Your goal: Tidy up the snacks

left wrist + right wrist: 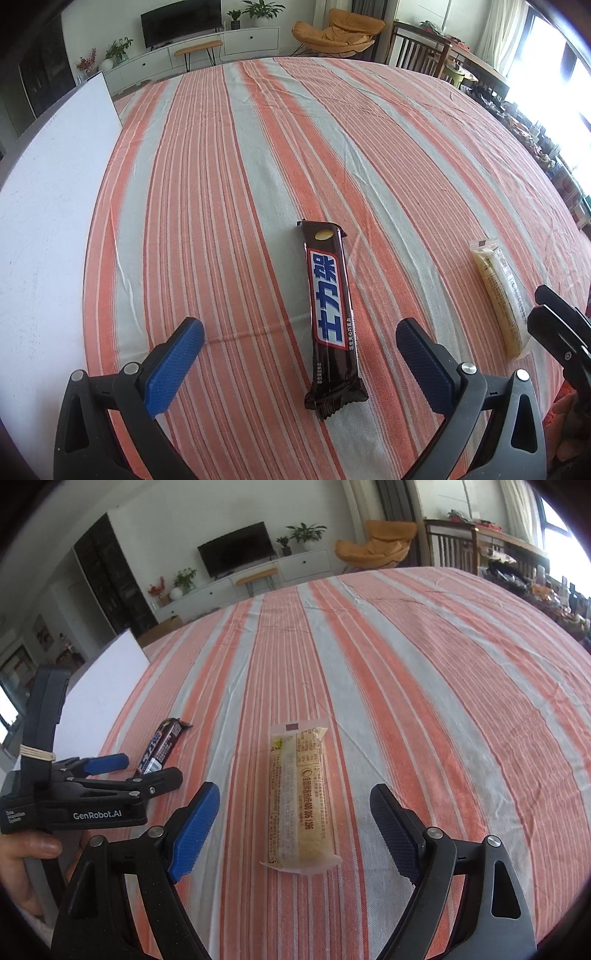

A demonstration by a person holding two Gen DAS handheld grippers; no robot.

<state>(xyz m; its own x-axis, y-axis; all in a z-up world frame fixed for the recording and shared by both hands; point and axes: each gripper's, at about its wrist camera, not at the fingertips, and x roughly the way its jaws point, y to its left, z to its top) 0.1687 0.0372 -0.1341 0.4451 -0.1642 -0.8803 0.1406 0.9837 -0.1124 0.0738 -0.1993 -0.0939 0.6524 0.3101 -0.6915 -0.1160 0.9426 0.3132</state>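
A dark brown chocolate bar (pixel 332 314) with a blue and white label lies lengthwise on the striped tablecloth (pixel 258 147). My left gripper (pixel 300 326) stands open, its blue pads on either side of the bar's near half and clear of it. A pale yellow snack pack (pixel 302 799) lies flat to the right; in the left wrist view the same pack (pixel 496 295) shows near the right edge. My right gripper (pixel 294 794) is open and straddles the pack's near half without touching it. In the right wrist view the left gripper (pixel 147 766) sits by the chocolate bar (pixel 162 746).
A white board (pixel 48 206) lies along the table's left side. A hand (pixel 26 860) holds the left gripper's handle. Beyond the far table edge stand a TV cabinet (pixel 207 48), an orange chair (pixel 332 33) and wooden chairs (pixel 421 51).
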